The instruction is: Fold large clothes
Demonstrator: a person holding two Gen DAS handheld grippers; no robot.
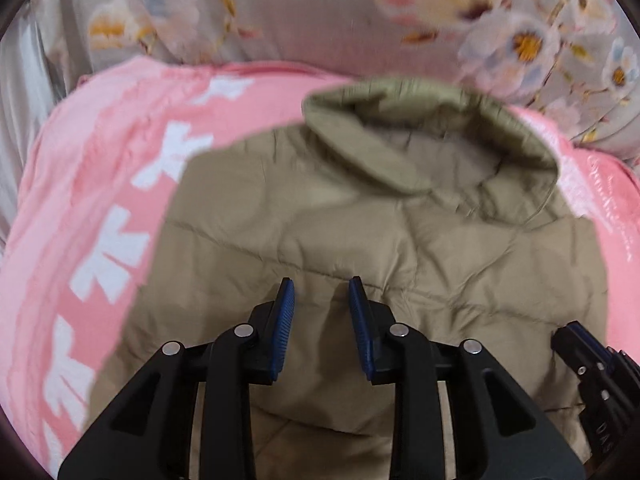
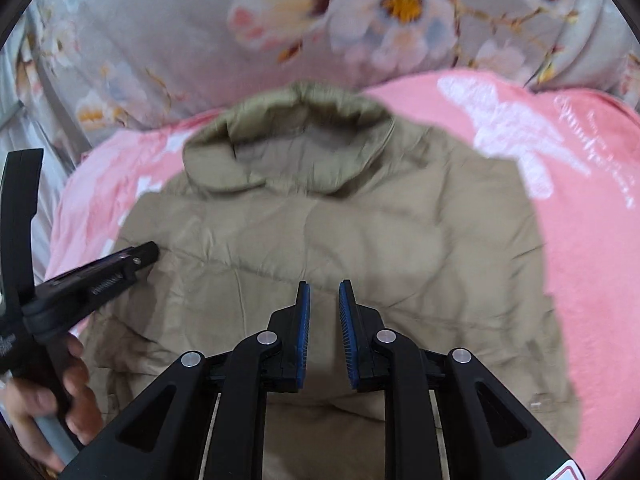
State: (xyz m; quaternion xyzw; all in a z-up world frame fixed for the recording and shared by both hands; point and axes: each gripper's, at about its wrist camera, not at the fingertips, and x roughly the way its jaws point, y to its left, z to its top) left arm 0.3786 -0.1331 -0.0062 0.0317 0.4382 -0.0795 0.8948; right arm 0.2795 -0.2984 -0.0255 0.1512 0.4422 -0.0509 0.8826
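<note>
A khaki quilted jacket lies flat on a pink blanket, its hood at the far end. My left gripper hovers over the jacket's middle, open with a moderate gap and nothing between its blue pads. My right gripper is just beside it over the same panel, open with a narrower gap that is also empty. The left wrist view catches the right gripper at its lower right. In the right wrist view the left gripper reaches in from the left, with a hand on its handle.
The pink blanket with white bow prints spreads under the jacket on both sides. Beyond it lies grey floral bedding. A pale striped surface shows at the far left edge.
</note>
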